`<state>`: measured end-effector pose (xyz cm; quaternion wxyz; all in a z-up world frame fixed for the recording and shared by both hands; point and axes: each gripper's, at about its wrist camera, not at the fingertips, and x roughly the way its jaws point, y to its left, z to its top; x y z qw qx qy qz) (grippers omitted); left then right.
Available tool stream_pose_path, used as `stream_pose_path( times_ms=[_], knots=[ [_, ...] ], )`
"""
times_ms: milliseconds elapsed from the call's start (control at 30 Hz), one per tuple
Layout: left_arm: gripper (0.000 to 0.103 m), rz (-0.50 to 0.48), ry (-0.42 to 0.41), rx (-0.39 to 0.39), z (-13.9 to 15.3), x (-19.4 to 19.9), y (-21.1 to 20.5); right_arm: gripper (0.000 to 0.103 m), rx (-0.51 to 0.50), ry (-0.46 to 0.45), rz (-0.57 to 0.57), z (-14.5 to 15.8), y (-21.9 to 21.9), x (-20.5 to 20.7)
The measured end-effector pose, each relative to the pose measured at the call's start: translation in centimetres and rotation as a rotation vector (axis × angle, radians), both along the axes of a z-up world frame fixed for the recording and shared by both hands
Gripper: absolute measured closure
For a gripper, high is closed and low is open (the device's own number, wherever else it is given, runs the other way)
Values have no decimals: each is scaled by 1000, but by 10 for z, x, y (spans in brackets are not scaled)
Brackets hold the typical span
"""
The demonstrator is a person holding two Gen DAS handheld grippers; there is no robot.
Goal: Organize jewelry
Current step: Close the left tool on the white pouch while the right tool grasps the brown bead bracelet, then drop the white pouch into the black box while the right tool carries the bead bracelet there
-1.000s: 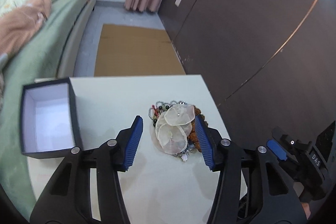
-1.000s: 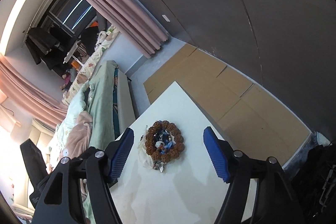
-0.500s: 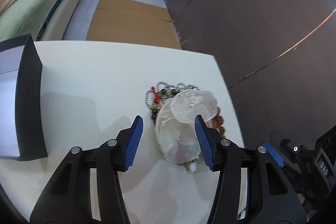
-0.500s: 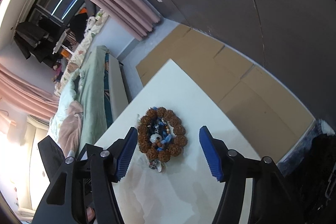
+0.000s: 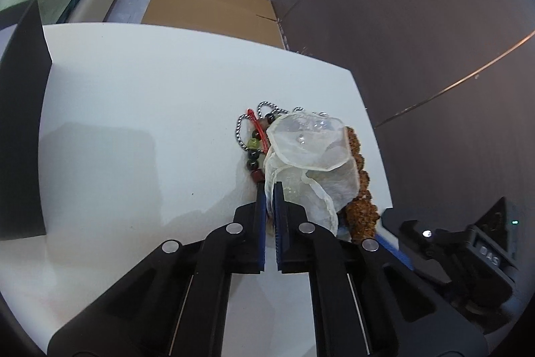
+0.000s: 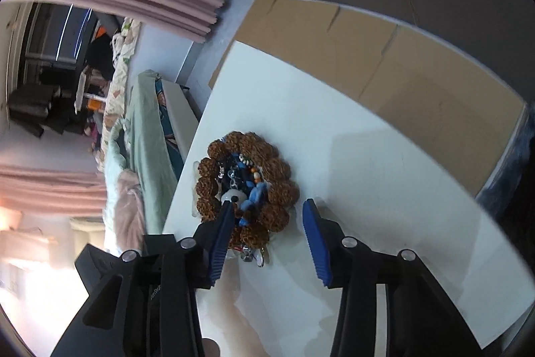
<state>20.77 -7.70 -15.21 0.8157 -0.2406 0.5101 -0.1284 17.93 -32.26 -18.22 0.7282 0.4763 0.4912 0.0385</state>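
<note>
Your left tool point(image 5: 270, 189) is clenched on the brittle shell disc point(image 5: 311, 153)'s edge; lift gently. Your right tool point(image 6: 267, 216), half-open, straddles the seed bracelet point(image 6: 247, 186).

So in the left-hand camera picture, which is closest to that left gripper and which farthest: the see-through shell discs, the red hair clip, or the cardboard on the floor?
From the left gripper:
1. Shell discs, pinched at their near edge between the fingers.
2. Red hair clip, just beyond, left side of the pile.
3. Cardboard, on the floor past the table's far edge.
</note>
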Motion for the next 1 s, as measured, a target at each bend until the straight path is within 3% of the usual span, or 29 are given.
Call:
stream_pose_path(
  times_ms=[167, 300, 400, 667, 1000],
  knots=[
    [98, -1, -58, -1, 21, -8, 8, 62, 124, 8, -60, -18, 7, 1],
    [98, 13, -94, -1, 32, -19, 20, 69, 152, 10, -113, -26, 10, 2],
    [98, 24, -123, 10, 42, -23, 24, 78, 121, 1, -147, -20, 6, -3],
    [98, 44, -186, 23, 69, -39, 39, 80, 49, -62, -167, 4, -9, -13],
    [98, 78, -244, -1, 98, -48, 64, 80, -95, -197, -54, 52, 5, -6]
  ],
)
